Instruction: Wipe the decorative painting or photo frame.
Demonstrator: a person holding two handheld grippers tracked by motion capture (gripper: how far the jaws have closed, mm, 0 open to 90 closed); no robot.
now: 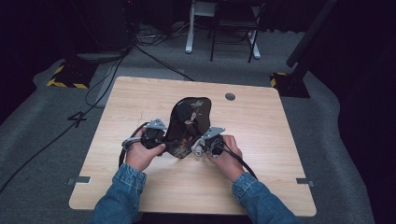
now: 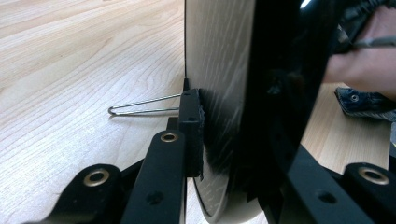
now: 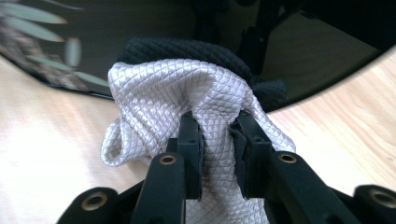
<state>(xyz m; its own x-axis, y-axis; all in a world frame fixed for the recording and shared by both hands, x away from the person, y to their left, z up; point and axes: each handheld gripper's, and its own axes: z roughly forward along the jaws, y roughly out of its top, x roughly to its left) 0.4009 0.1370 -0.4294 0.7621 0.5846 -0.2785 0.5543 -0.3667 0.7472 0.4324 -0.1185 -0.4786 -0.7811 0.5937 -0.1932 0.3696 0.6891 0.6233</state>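
Observation:
A glossy black lacquer tray [image 1: 189, 122] with a painted flower pattern stands tilted on its edge at the middle of the wooden table [image 1: 261, 140]. My left gripper [image 1: 156, 136] is shut on the tray's left rim; in the left gripper view the jaws [image 2: 224, 140] clamp the rim of the tray [image 2: 280, 70] edge-on. My right gripper [image 1: 205, 143] is at the tray's lower right, shut on a bunched silver-grey quilted cloth [image 3: 187, 88]. The cloth presses against the tray's shiny face [image 3: 140, 28], which mirrors it darkly. The right gripper's fingertips [image 3: 217, 140] pinch a fold.
A thin bent wire [image 2: 140, 106] lies on the table just beside the tray's base. A round cable hole [image 1: 229, 96] sits in the table's far side. Beyond the table are chair legs [image 1: 233, 42] and cables on grey carpet.

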